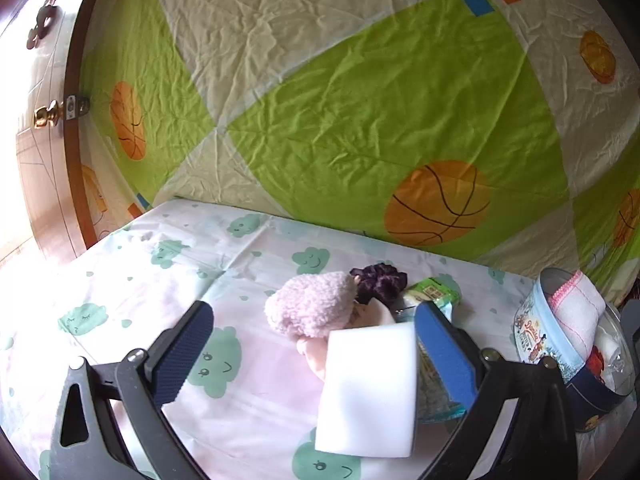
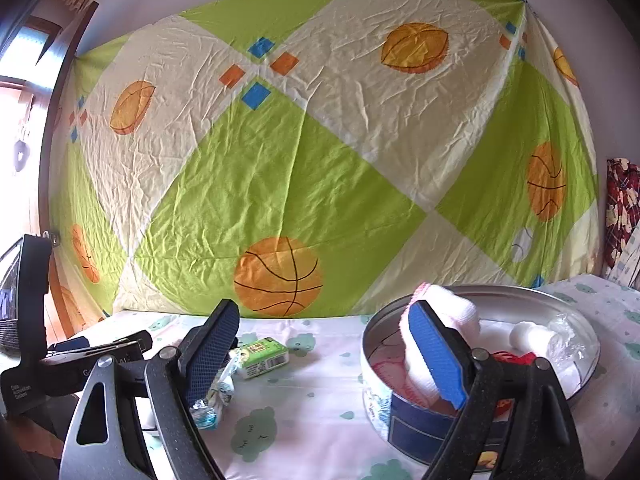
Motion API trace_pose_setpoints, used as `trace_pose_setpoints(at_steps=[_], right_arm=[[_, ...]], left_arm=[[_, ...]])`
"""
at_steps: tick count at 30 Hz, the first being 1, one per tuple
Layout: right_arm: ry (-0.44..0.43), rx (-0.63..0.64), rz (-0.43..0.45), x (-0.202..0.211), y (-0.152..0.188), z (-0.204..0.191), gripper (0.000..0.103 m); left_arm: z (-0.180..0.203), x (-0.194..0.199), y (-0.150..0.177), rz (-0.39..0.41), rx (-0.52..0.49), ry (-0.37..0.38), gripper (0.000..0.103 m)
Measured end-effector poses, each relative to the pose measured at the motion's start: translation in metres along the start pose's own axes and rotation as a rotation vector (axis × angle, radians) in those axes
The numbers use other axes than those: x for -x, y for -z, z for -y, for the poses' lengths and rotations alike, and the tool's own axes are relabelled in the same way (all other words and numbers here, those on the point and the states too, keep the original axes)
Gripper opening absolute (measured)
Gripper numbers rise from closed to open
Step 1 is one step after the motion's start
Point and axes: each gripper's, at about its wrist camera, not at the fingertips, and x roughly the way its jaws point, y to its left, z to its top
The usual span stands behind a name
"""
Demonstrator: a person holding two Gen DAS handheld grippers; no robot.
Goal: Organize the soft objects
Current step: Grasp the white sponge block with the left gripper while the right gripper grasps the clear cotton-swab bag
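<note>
In the left wrist view my left gripper [image 1: 314, 308] is open over the cloud-print sheet [image 1: 120, 280]. A white sponge block [image 1: 368, 392] lies between its fingers, close to the right finger [image 1: 444, 352] and far from the left one. Past the sponge lie a pink fluffy item [image 1: 312, 304], a purple scrunchie [image 1: 380, 280] and a green tissue pack [image 1: 432, 292]. A round tin [image 1: 560, 344] at the right holds a white cloth with pink trim [image 1: 576, 308]. My right gripper [image 2: 324, 306] is open with nothing in it, its right finger in front of the tin [image 2: 424, 428].
A green and cream basketball-print sheet [image 2: 280, 160] hangs as a backdrop right behind the table. The tin also holds cotton balls [image 2: 528, 334] and something red. A clear wrapped packet [image 2: 212, 396] and the tissue pack [image 2: 264, 354] lie by the right gripper's left finger. A wooden door [image 1: 44, 160] stands at the left.
</note>
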Motion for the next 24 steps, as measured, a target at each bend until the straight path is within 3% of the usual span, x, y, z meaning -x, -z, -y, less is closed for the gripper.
trace_pose_setpoints(at_steps=[4,8,15,21,24], right_arm=[[-0.033,0.005,-0.03,-0.004,0.002,-0.008,0.088],[-0.054,-0.071,-0.013,0.002,0.002,0.007,0.088],[-0.066,-0.144,-0.131,-0.014,0.009,0.019,0.088],[-0.057,-0.156,-0.139,-0.014,0.01,0.021,0.088],[-0.063,-0.15,-0.151,-0.015,0.01,0.02,0.088]], left_arm=[[-0.019,-0.003,-0.003,-0.016,0.059,-0.017,0.102],[-0.019,-0.007,-0.001,-0.052,0.067,0.013,0.102],[-0.003,-0.025,0.01,-0.186,0.026,0.126,0.102],[0.004,-0.04,0.023,-0.301,0.007,0.158,0.102],[0.012,-0.043,0.03,-0.338,-0.043,0.157,0.083]])
